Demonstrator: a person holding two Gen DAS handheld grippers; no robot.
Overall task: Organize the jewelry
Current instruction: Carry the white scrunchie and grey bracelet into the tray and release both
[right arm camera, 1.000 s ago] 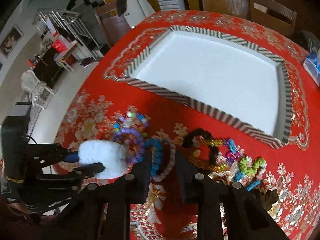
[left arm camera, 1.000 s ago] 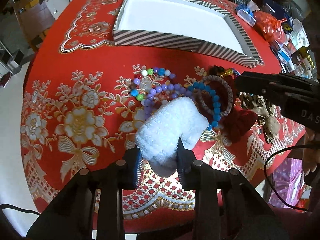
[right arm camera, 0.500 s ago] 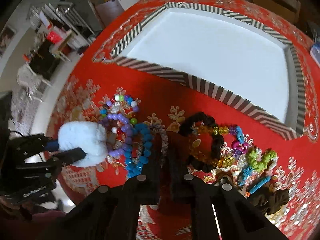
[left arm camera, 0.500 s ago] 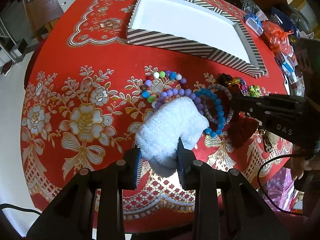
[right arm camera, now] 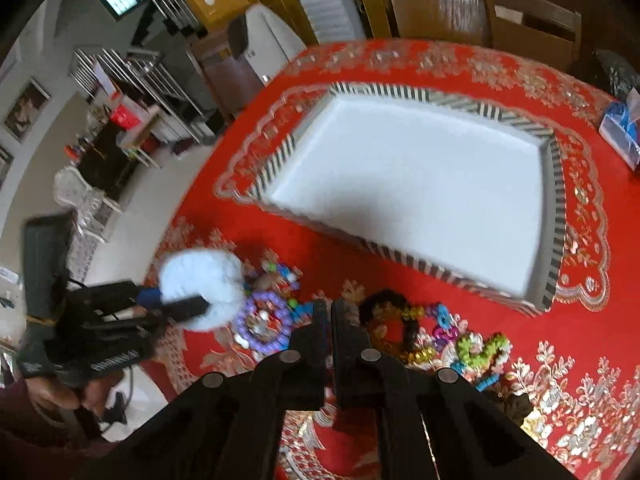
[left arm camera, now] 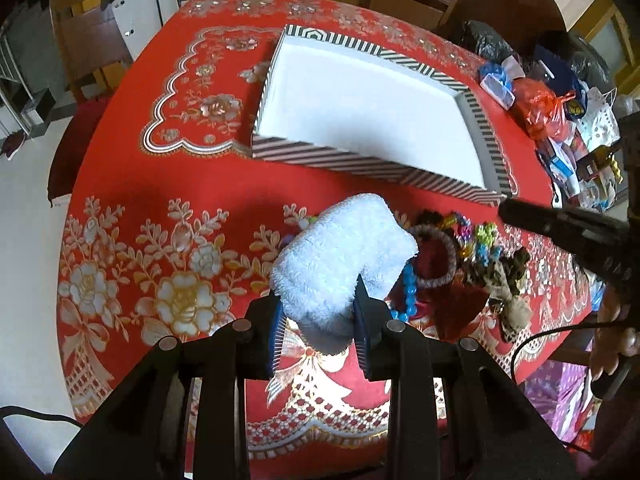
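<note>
My left gripper [left arm camera: 320,312] is shut on a white fluffy scrunchie [left arm camera: 340,256], held clear above the red tablecloth; the right wrist view shows the same scrunchie [right arm camera: 204,280] in the air. My right gripper [right arm camera: 331,308] has its jaws shut over the jewelry pile. Its fingers hide anything pinched there, and nothing hangs from the right gripper [left arm camera: 506,208] in the left wrist view. Below lie a pinkish beaded bracelet [left arm camera: 436,280], blue beads [left arm camera: 408,292], a purple bead bracelet [right arm camera: 264,320] and a black scrunchie [right arm camera: 384,300]. Behind them stands the striped tray [left arm camera: 360,160], white inside.
Green and pink trinkets [right arm camera: 480,348] and a brown bow [left arm camera: 508,276] lie at the pile's right end. Plastic bags [left arm camera: 540,108] crowd the table's right side, with a blue box [right arm camera: 620,128] near them. Wooden chairs stand behind the round table.
The left gripper has lifted the white scrunchie off the bead pile and up toward the tray. The right gripper's jaws have closed over the pile, and it has risen a little.
</note>
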